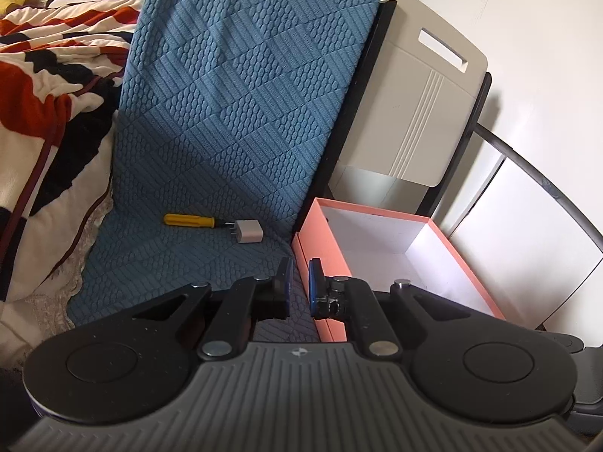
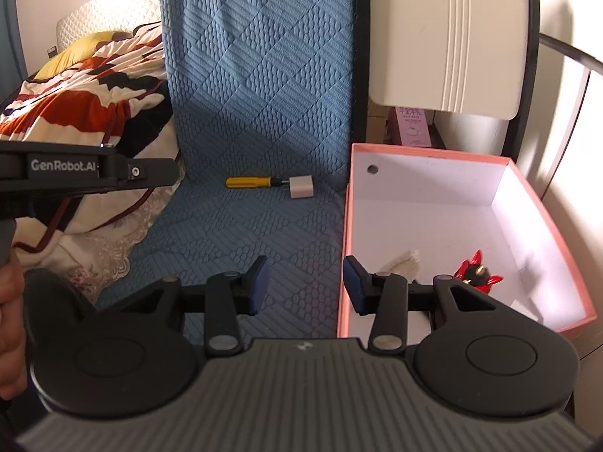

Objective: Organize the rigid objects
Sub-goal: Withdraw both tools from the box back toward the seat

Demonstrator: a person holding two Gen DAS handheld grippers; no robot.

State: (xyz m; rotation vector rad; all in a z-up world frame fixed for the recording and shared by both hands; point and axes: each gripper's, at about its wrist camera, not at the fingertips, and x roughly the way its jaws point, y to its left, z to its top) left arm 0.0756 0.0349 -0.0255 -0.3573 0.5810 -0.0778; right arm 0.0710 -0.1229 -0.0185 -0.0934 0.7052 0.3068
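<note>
A yellow-handled screwdriver (image 1: pixel 188 221) (image 2: pixel 248 182) and a white plug adapter (image 1: pixel 248 231) (image 2: pixel 301 187) lie touching on the blue quilted mat (image 1: pixel 241 113) (image 2: pixel 260 113). A pink box (image 1: pixel 312 248) (image 2: pixel 348 226) with a white inside stands to the mat's right; a red and black figurine (image 2: pixel 475 269) and a pale object (image 2: pixel 403 263) lie in it. My left gripper (image 1: pixel 300 286) is nearly shut and empty, over the box's left edge. My right gripper (image 2: pixel 306 282) is open and empty, over the mat and box edge, near of the tools.
A patterned red, black and white blanket (image 1: pixel 45 86) (image 2: pixel 94 86) is heaped left of the mat. A beige panel with a slot handle (image 1: pixel 414 94) (image 2: pixel 448 37) stands behind the box. The left gripper's body (image 2: pixel 86 169) shows at the left of the right wrist view.
</note>
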